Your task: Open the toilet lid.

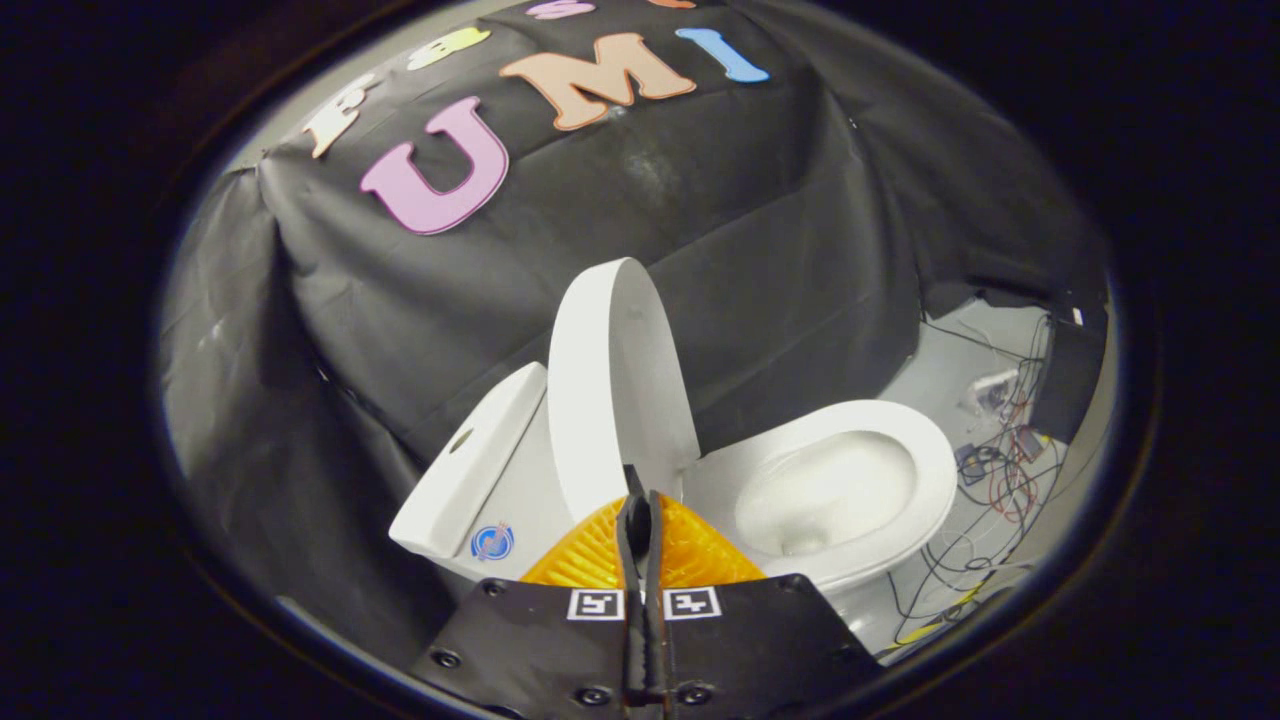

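Note:
A white toilet stands in front of the black cloth wall. Its lid point(610, 380) is raised and stands almost upright, leaning toward the tank point(480, 460). The bowl point(830, 490) lies uncovered, with its seat rim point(935, 470) down. My gripper point(638, 497) is shut, its two fingers pressed together with nothing held between them. The fingertips sit just in front of the lid's lower edge, between the tank and the bowl; whether they touch the lid is unclear.
Tangled cables and small electronics point(995, 475) lie on the pale floor beyond the bowl. The black cloth wall point(420, 300) hangs close behind the tank and the lid.

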